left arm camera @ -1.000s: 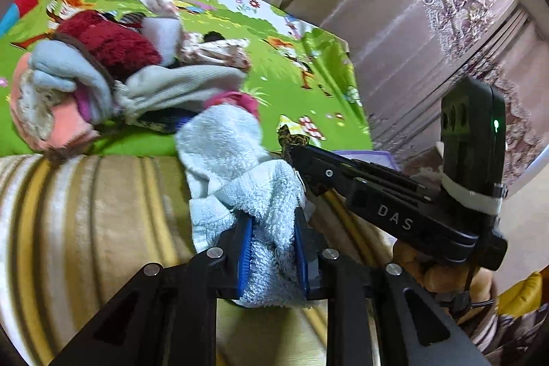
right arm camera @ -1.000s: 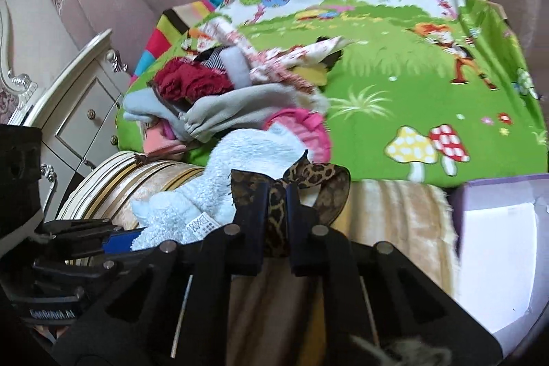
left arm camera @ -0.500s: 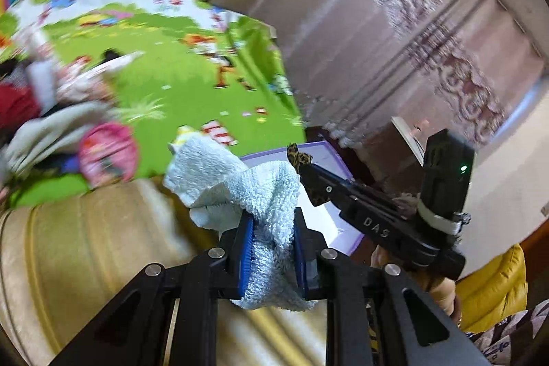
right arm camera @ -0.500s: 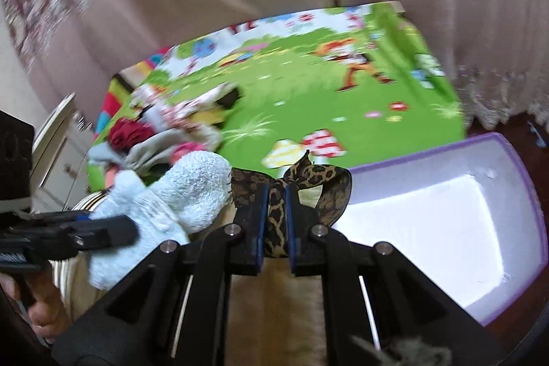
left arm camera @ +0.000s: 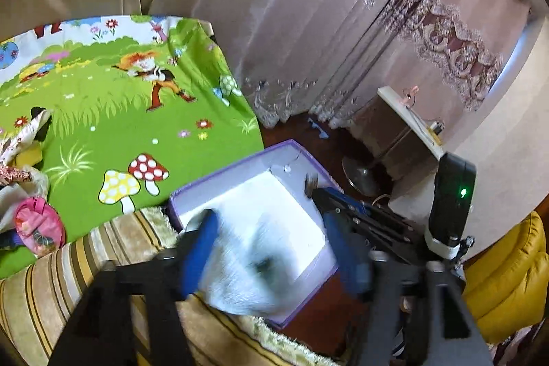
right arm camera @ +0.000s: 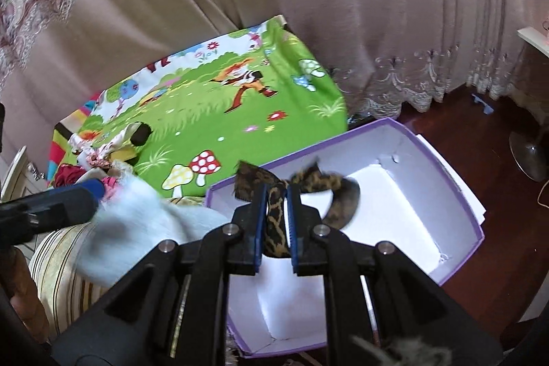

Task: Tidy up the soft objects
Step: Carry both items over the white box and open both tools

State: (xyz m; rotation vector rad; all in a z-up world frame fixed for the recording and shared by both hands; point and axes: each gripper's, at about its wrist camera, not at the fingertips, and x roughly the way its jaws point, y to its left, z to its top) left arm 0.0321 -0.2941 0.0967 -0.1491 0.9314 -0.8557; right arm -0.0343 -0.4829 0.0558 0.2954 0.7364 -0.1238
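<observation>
My left gripper (left arm camera: 274, 246) stands open over the purple box (left arm camera: 240, 165). The pale blue fluffy towel (left arm camera: 247, 273), blurred, hangs loose between its spread fingers. In the right wrist view the towel (right arm camera: 137, 222) hangs by the box's left wall. My right gripper (right arm camera: 276, 211) is shut on a leopard-print bow (right arm camera: 274, 215) and holds it above the white inside of the purple box (right arm camera: 446, 160). A pile of other soft things (right arm camera: 99, 160) lies at the left end of the green cartoon mat (right arm camera: 212, 112).
The box stands on a dark wooden floor (right arm camera: 497, 167) beside a striped, padded bed edge (left arm camera: 51, 280). Curtains (right arm camera: 308, 6) hang behind. A lamp base (right arm camera: 530, 156) and a yellow cushion (left arm camera: 507, 263) are at the right. A pink pouch (left arm camera: 39, 225) lies on the mat.
Both grippers swung right from the pile to over the purple box. My left gripper has opened wide and let go of the towel. The right still grips the bow.
</observation>
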